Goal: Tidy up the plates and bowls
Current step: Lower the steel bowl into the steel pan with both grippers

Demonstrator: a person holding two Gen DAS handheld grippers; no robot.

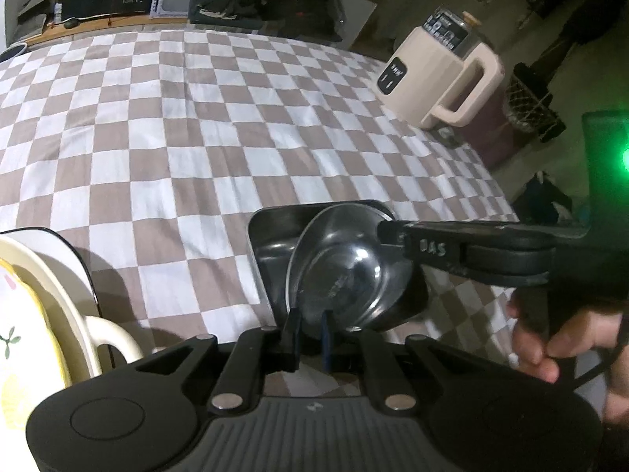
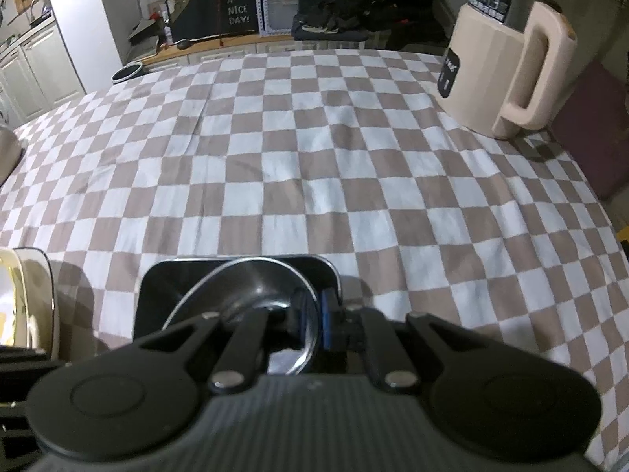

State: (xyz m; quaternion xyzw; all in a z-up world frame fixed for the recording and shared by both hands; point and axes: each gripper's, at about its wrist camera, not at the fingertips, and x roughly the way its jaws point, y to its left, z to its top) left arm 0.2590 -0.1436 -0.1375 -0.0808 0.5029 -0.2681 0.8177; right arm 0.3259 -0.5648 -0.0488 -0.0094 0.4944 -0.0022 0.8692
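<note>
Steel round bowl [image 1: 346,271], shiny, sits tilted inside a dark square dish [image 1: 271,244] on the checked brown-and-white cloth [image 1: 177,137]. Both grippers are on the bowl's rim. Left gripper [image 1: 310,324]: jaws nearly together, pinching the near rim of the bowl, one black finger and one blue-padded finger [image 1: 325,328] either side of the thin metal edge. Right gripper [image 1: 387,232] comes in from the right in the left wrist view, its tip closed over the far right rim of the same bowl; a hand [image 1: 550,338] grips its handle at lower right.

Right wrist view: right gripper [image 2: 314,314] jaws pressed tight on the bowl [image 2: 251,295] rim, blue pad [image 2: 325,314] on the outside, dark finger inside. The bowl leans up out of the square dish [image 2: 157,287], its near edge raised toward the camera. Cannot tell whether the bowl's bottom touches the dish floor.

Left of the dish, near but apart: a cream dish with a loop handle [image 1: 78,314], black-edged rim, holding a plate with yellow and green floral print [image 1: 19,334]; seen at the left edge in the right wrist view as well [image 2: 27,295].

Cream kettle-like appliance with a big handle [image 1: 440,78] stands at the far right corner of the cloth, well apart. Black sign reading HAVE A NICE DAY [image 2: 236,4] behind the table
</note>
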